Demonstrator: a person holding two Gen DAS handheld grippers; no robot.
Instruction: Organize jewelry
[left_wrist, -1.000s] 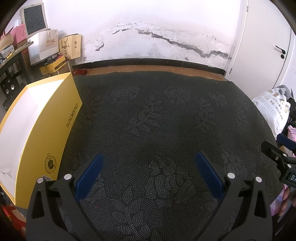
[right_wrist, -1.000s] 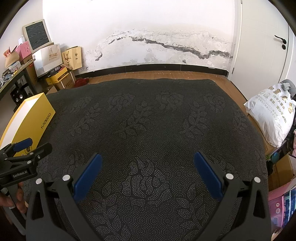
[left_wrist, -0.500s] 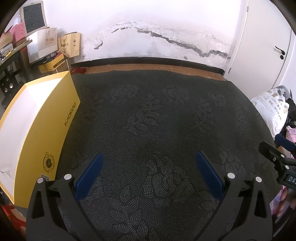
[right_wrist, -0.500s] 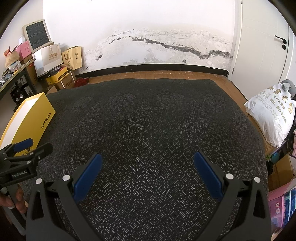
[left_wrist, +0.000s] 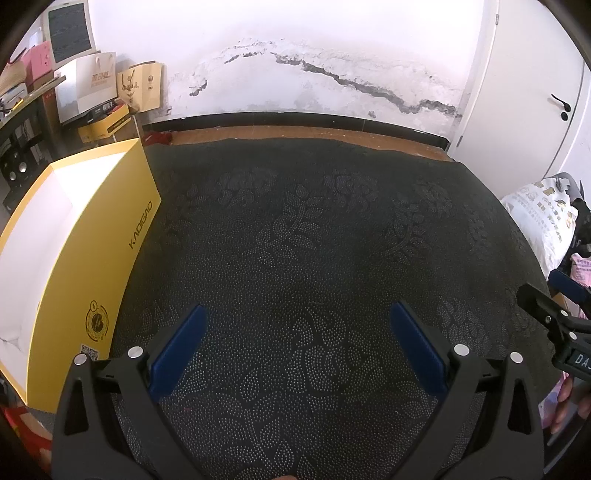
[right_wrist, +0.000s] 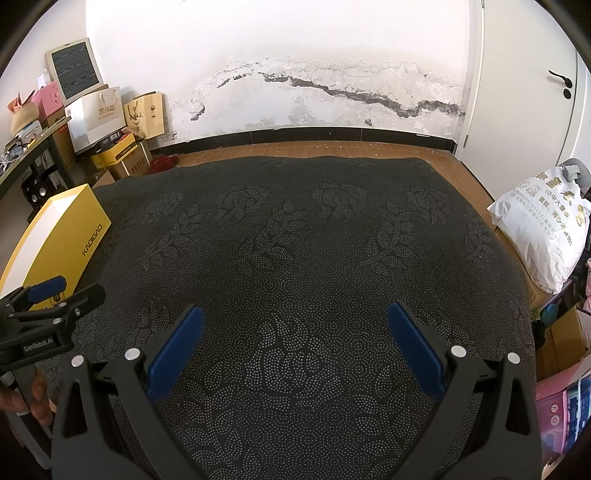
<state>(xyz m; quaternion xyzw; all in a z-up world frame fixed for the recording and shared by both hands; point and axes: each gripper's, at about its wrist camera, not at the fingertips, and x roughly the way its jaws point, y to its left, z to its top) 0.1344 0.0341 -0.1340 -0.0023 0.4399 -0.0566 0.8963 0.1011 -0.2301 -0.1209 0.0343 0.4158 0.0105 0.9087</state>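
- The left gripper (left_wrist: 295, 332) hovers over a dark cloth (left_wrist: 314, 240) with a dotted flower pattern; its blue-padded jaws are spread wide and hold nothing.
- The right gripper (right_wrist: 293, 332) hovers over the same cloth, jaws also spread wide, with nothing between them.
- A yellow box (left_wrist: 74, 258) lies open to the left of the left gripper, on the cloth's left edge. Its inside is white, with no contents to be made out; "KADIGAO" is printed on its side. No jewelry can be seen in either view.
- Ahead of both grippers the cloth is bare up to its far edge, where a strip of wooden floor (right_wrist: 314, 149) meets a cracked white wall (right_wrist: 295, 74).
- Right of the right gripper, past the cloth's edge, sits a white printed bag (right_wrist: 543, 240).
- Far left ahead, boxes and paper bags (right_wrist: 110, 122) are stacked by the wall.
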